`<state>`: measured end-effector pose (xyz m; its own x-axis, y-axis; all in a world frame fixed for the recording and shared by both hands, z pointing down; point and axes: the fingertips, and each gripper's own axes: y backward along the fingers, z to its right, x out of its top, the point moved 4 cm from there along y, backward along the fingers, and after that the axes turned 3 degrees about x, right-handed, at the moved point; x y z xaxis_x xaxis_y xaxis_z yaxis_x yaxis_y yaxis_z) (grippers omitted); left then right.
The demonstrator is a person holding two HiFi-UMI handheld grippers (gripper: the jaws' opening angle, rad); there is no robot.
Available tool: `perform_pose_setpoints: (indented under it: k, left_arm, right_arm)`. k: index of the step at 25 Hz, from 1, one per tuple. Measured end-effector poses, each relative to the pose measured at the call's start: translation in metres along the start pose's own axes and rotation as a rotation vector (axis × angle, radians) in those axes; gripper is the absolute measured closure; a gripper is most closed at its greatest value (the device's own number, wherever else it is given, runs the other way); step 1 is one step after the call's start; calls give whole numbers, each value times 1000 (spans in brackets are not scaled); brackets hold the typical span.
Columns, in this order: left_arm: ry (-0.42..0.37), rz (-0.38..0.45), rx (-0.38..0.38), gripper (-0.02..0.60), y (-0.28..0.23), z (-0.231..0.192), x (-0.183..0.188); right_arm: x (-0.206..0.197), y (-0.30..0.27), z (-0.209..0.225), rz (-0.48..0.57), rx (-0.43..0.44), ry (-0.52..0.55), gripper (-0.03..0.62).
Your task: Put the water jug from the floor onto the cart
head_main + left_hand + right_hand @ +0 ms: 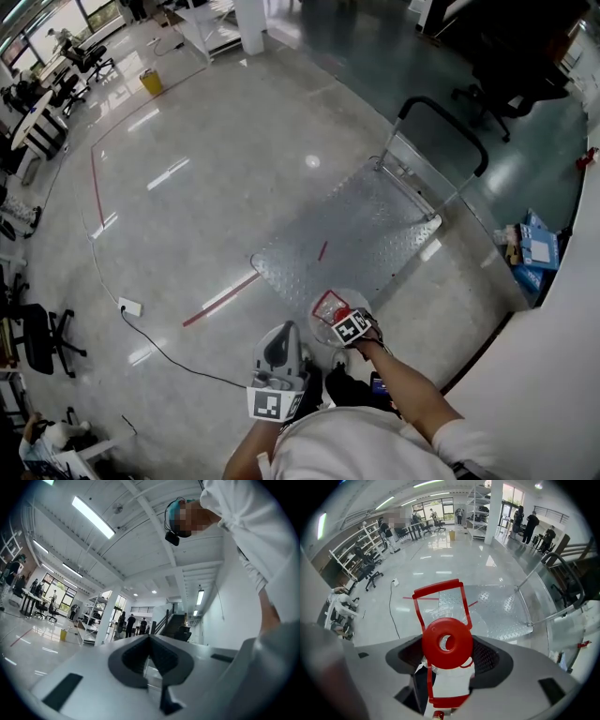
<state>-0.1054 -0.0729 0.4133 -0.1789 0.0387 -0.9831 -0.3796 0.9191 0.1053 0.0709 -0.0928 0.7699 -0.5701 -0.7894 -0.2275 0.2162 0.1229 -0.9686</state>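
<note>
The clear water jug (328, 309) with a red cap (447, 642) and red carry handle (439, 590) hangs at my feet, just short of the cart's near corner. My right gripper (345, 322) is shut on the jug's neck below the cap, jaws on either side of it (447, 660). The cart (361, 230) is a bare diamond-plate platform with a black push handle (450, 122) at its far end; it also shows beyond the jug in the right gripper view (501, 606). My left gripper (284, 330) is held near my body, shut on nothing (151, 641), aimed upward into the room.
A white power strip (129, 307) and its black cable lie on the floor to the left. Red tape strips (220, 298) mark the floor by the cart. Blue boxes (532, 251) sit at the right by a white wall. Office chairs (42, 337) stand at the left.
</note>
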Motion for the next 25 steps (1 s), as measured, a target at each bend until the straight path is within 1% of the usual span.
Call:
perform_pose_setpoints:
  k: [4,11,15,20,25]
  left_arm:
    - [5,-20,7,578,-12,-15,-9]
    - [19,-62,11,578,-18,-26,-18]
    - [14,-63,26,578,-23,-31,-24]
    - [43,-75,34,578,-24,-34,-27]
    - [29,-62,47,578,-25,-36,-29]
  right_arm:
    - [12,-16,13,-12,2,-13,283]
    - [31,-37,27,-11,2,-20,283]
    - [39,-46,35,-19,4,-13,283]
    - [48,-52,35,-6,9,-14,283]
    - [59,-55,33,-3,6,7,283]
